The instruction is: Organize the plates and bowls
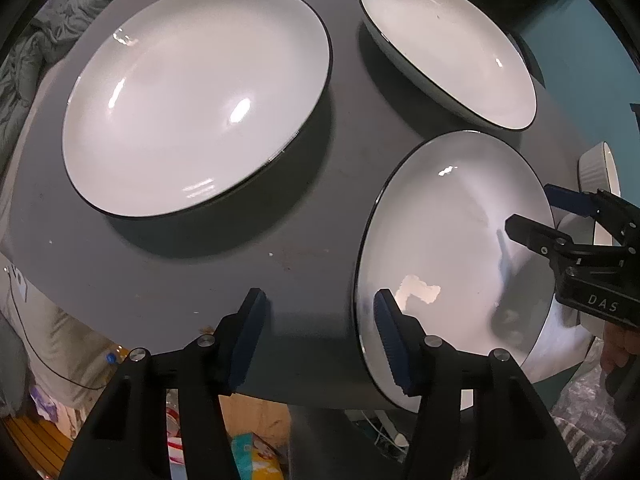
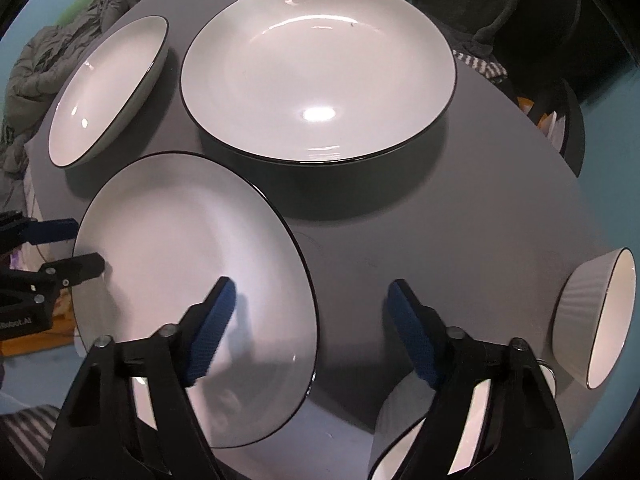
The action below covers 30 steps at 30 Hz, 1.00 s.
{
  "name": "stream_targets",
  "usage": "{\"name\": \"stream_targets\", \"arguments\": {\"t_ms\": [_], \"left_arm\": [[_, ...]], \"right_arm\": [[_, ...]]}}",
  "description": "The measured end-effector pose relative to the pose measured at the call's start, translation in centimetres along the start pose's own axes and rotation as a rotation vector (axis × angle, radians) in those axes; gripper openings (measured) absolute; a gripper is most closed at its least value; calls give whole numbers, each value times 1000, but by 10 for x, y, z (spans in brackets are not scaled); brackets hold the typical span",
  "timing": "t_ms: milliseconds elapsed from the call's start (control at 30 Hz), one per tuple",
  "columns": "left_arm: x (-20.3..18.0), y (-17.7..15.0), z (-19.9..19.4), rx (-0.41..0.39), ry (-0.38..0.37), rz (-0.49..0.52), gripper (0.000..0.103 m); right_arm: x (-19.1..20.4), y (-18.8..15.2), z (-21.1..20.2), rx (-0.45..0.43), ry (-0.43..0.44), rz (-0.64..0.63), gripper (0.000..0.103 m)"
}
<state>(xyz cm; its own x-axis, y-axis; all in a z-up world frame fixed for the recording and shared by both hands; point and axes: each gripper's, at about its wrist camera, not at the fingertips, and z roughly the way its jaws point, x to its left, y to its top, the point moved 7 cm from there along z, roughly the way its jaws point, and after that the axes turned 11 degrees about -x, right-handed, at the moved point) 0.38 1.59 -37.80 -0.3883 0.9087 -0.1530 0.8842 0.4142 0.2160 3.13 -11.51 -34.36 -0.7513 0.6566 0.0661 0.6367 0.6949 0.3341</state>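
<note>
A dark round table holds three white black-rimmed plates. In the left wrist view the large plate lies far left, a deep plate far right, and the near plate at the right edge. My left gripper is open at the table's near edge, its right finger over the near plate's rim. My right gripper is open, its left finger over the near plate. The large plate and deep plate lie beyond. The right gripper shows at that plate's far side.
A ribbed white bowl stands at the table's right edge, and another white bowl sits below the right gripper. The ribbed bowl also shows in the left wrist view. Grey bedding lies behind the table. Clutter lies on the floor.
</note>
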Motion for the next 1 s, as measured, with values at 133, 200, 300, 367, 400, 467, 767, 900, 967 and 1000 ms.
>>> {"name": "stream_targets", "arguments": {"t_ms": [133,200,300,367,400,467,767,900,967,1000], "left_arm": [[7,-7,9,11,-8,-10,56],[8,-8,11,10,-14,-18,56],[12,-10,13,13,-33,-35,52],[13,-9,14,10,-35,-44,52],[15,-10,15,8,-34,-48,51],[14,-11,16,3,-35,-47,51],[12,-8,16,13,-58,-46,43],[15,-12,16,17,-68,-59,39],[14,-10,17,18,-78,-54,35],[12,-12,18,22,-88,-52,31]], "right_arm": [[6,-2,3,13,10,-14,66],[8,-5,3,21,16,-14,61],[12,-8,3,26,27,-2,55],[15,-10,2,28,38,6,47],[16,-11,2,30,43,9,44],[20,-12,1,35,64,19,37],[21,-20,-3,46,56,63,35],[19,-14,-6,59,27,44,35],[20,-15,-6,69,21,38,35],[20,-15,-5,73,22,39,35]]}}
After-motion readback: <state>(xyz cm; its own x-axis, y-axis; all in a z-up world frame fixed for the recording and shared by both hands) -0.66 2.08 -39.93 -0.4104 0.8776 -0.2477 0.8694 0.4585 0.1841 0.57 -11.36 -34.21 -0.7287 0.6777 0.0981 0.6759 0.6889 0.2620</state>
